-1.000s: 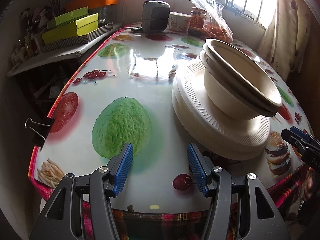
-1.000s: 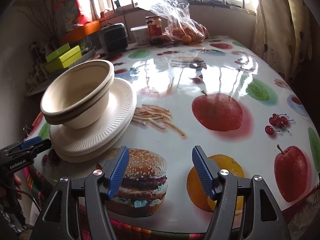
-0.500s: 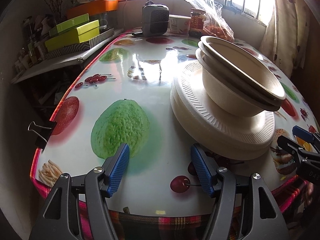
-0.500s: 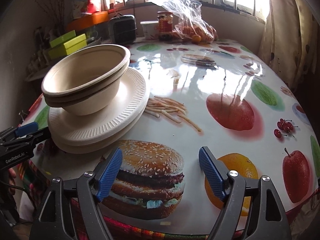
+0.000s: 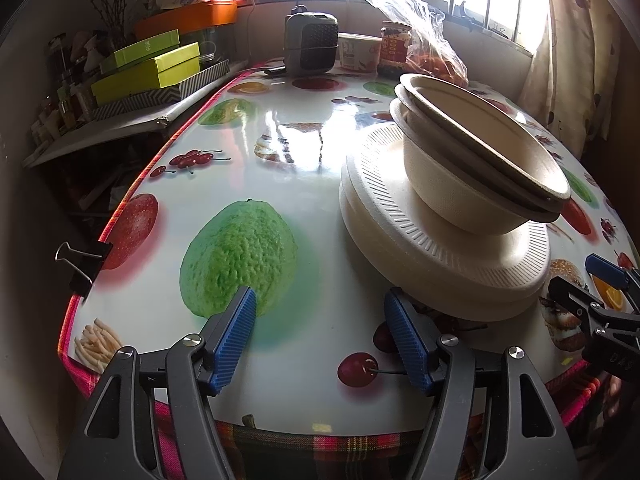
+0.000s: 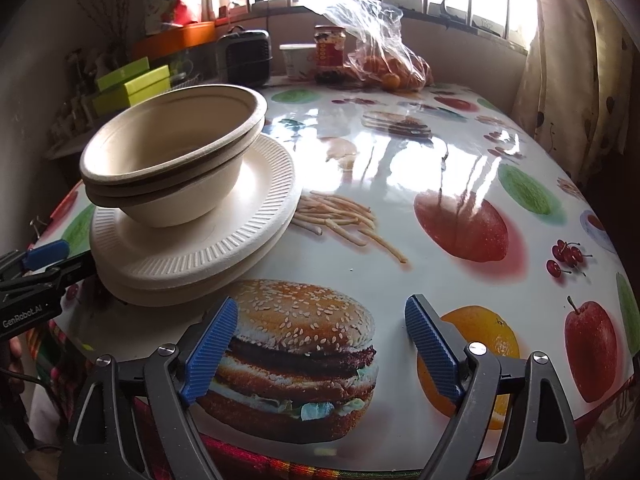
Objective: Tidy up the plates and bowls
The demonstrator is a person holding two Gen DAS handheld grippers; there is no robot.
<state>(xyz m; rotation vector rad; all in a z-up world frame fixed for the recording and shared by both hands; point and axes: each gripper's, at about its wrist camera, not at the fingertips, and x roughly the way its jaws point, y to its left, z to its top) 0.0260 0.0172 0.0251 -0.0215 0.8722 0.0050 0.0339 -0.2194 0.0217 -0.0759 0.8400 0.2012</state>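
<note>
Beige pulp bowls (image 5: 476,160): 2 nested, sitting tilted on the plates (image 5: 440,256), near the table's front edge.
Plates: 2 stacked, ribbed rims, flat on the glossy fruit-print tablecloth (image 5: 280,152).
Left gripper (image 5: 320,328): blue pads apart with nothing between them, just beside the plate stack.
Right gripper (image 6: 320,344): jaws have just been opening, now wide and empty above the printed burger (image 6: 296,360), right of the stack.

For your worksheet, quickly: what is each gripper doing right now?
Left gripper: jaws open, just widened, holding nothing.
Right gripper: jaws open, just widened, holding nothing.
</note>
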